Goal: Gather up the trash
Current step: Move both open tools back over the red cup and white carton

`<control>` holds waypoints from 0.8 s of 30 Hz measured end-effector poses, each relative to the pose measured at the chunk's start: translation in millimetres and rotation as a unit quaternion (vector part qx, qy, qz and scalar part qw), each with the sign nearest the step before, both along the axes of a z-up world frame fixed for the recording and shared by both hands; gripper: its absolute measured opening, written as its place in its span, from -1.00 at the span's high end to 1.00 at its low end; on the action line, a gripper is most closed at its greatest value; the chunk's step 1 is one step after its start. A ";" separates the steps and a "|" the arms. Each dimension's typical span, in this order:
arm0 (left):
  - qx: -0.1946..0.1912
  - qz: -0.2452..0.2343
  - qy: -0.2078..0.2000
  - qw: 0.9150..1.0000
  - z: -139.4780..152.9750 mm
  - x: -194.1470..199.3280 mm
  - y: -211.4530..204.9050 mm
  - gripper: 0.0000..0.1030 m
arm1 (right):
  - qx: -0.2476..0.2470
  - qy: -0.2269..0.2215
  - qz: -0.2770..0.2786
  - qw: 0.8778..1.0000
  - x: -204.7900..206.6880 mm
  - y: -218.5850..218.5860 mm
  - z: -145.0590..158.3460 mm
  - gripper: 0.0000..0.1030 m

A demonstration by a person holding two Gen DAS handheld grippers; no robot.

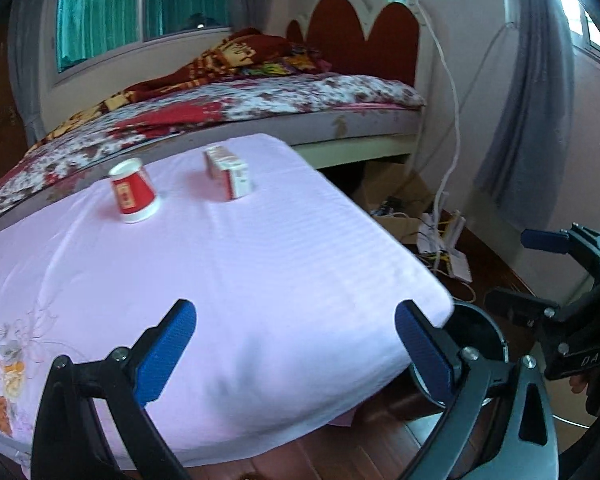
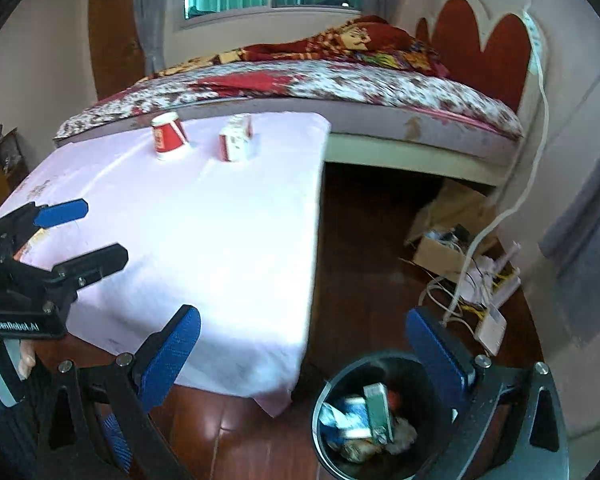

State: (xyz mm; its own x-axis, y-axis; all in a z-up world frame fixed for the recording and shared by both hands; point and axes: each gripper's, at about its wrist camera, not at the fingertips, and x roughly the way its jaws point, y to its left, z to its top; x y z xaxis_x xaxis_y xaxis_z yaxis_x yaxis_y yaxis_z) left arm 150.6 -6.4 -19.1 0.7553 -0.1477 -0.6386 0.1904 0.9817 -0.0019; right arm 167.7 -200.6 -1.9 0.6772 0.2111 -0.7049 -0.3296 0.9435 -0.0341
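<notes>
A bed (image 1: 260, 96) with a floral cover and scalloped red headboard stands behind the surface (image 1: 228, 280), draped in smooth pink cloth. On the wooden floor sits a round black bin (image 2: 340, 392) holding crumpled wrappers. At the surface's far end stand an upturned red paper cup (image 1: 133, 191) and, near it, a small red-and-white box (image 1: 228, 174). The left hand-held gripper (image 1: 296, 348) and right hand-held gripper (image 2: 304, 352) are both spread and empty.

My left gripper (image 1: 296, 344): black linkage frame, silver pivot screws, blue ribbed pads (image 1: 168, 354) on both fingers. My right gripper (image 2: 302, 354) has the same build: black arms with triangular cut-outs and blue pads (image 2: 168, 354). White lettering on the bodies reads "GenRobot.AI" on one, "DAS" on the other.
</notes>
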 end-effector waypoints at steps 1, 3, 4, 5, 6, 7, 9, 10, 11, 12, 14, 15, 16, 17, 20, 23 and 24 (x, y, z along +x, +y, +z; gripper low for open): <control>0.002 0.006 -0.001 1.000 0.8 1.3 6.9 -0.95 | 0.002 -0.002 0.004 1.000 2.9 7.8 0.5 -1.00; 0.006 0.018 -0.005 1.000 2.5 3.7 21.2 -0.95 | 0.007 -0.004 0.011 1.000 7.0 18.0 0.9 -1.00; 0.007 0.022 -0.006 1.000 3.8 4.6 27.6 -0.95 | 0.008 -0.007 0.015 1.000 10.0 26.4 1.0 -1.00; 0.008 0.026 -0.007 1.000 4.4 6.1 33.2 -0.95 | 0.009 -0.008 0.018 1.000 11.5 30.2 1.0 -1.00; 0.010 0.032 -0.009 0.999 5.3 7.8 40.0 -0.95 | 0.010 -0.007 0.021 1.000 14.0 36.3 0.5 -1.00; 0.011 0.036 -0.011 0.999 6.2 10.3 47.0 -0.95 | 0.012 -0.008 0.023 1.000 16.4 42.4 -0.3 -1.00; 0.013 0.044 -0.015 0.999 7.6 13.4 57.5 -0.95 | 0.017 -0.009 0.029 0.999 21.7 52.9 -1.5 -1.00; 0.013 0.049 -0.017 0.999 8.2 16.5 64.2 -0.95 | 0.018 -0.009 0.030 0.999 23.6 57.5 -1.3 -1.00; 0.014 0.052 -0.018 0.998 8.4 18.7 68.2 -0.95 | 0.018 -0.011 0.031 0.999 25.8 62.4 -1.9 -1.00; 0.014 0.055 -0.020 0.998 8.7 22.1 73.1 -0.95 | 0.018 -0.011 0.032 0.999 27.1 64.9 -2.3 -1.00; 0.011 0.064 -0.020 0.998 7.8 31.0 83.3 -0.96 | 0.023 -0.012 0.034 0.999 31.2 70.6 -3.5 -1.00; 0.009 0.068 -0.020 0.997 7.2 33.6 87.0 -0.96 | 0.024 -0.014 0.034 0.999 33.0 72.6 -4.4 -1.00; 0.006 0.074 -0.021 0.997 5.6 39.4 92.1 -0.96 | 0.025 -0.017 0.035 0.999 35.1 75.5 -5.2 -1.00; 0.003 0.078 -0.021 0.997 4.0 42.4 96.0 -0.96 | 0.023 -0.022 0.034 0.999 37.1 77.4 -5.7 -1.00; -0.006 0.095 -0.018 0.995 -1.7 58.6 110.4 -0.96 | 0.022 -0.035 0.031 0.999 46.2 84.0 -8.1 -1.00; -0.007 0.106 -0.016 0.994 -7.6 72.4 123.1 -0.96 | 0.035 -0.040 0.025 0.998 60.4 85.3 -7.7 -1.00; -0.009 0.113 -0.014 0.993 -9.8 78.6 127.6 -0.96 | 0.035 -0.037 0.025 0.998 65.8 86.2 -7.5 -1.00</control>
